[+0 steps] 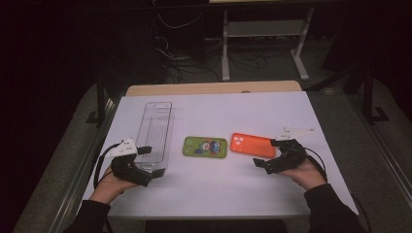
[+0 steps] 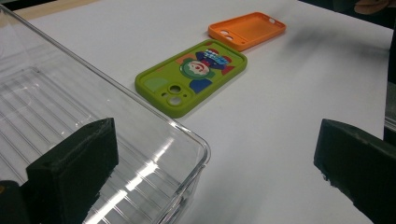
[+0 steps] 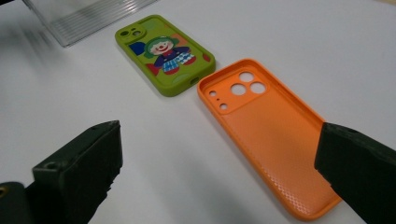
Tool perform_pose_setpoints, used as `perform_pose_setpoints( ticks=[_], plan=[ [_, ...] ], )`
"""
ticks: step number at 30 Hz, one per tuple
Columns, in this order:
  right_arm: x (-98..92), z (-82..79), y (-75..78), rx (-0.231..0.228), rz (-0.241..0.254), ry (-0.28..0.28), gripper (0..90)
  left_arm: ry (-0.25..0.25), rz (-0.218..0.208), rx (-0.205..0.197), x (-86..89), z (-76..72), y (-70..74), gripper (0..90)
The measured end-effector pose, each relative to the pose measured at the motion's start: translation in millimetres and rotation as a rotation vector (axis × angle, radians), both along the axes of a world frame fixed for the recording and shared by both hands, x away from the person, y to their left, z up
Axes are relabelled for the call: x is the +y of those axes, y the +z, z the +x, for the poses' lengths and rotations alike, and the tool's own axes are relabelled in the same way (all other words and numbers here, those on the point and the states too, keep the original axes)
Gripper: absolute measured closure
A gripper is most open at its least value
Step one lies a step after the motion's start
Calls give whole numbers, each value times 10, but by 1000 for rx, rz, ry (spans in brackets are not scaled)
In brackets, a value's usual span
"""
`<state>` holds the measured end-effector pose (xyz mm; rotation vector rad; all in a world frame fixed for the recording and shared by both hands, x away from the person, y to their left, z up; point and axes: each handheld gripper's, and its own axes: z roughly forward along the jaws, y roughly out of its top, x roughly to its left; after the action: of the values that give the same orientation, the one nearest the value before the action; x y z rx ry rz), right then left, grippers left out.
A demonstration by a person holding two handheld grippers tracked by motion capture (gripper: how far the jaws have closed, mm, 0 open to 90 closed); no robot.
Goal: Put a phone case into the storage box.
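1. My left tool sits near the table's front-left corner, jaws spread, one over the near end of the clear tray; nothing gripped.
2. My right tool sits toward the front-right, jaws spread about the near end of the orange phone case; not yet pinched.
3. The green phone case lies mid-table, between tray and orange case.
4. Judgement: both cases remain outside the tray; loading is all still to do.

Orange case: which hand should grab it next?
Probably the right. The right gripper sits open beside the orange case, which lies between its jaws in the right gripper view. The left gripper is at the clear tray, beyond the green case.
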<state>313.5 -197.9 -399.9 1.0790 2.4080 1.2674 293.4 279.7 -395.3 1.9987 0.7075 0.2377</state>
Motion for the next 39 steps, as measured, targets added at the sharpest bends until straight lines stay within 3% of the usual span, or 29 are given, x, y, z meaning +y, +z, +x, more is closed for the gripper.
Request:
perform_pose_setpoints(
  ticks=[13,18,29,39],
  plan=[
    [-12,273,134,-32,-8,-39,1,2,-7,-5,9,7,1,0],
    [-2,385,187,-33,-36,-38,0,3,-2,-4,5,11,-2,0],
    [52,566,243,-10,-61,-16,1,-2,3,-4,7,15,-15,0],
    [34,807,286,11,-74,-59,51,-2,3,-4,-7,14,-24,0]
  ],
)
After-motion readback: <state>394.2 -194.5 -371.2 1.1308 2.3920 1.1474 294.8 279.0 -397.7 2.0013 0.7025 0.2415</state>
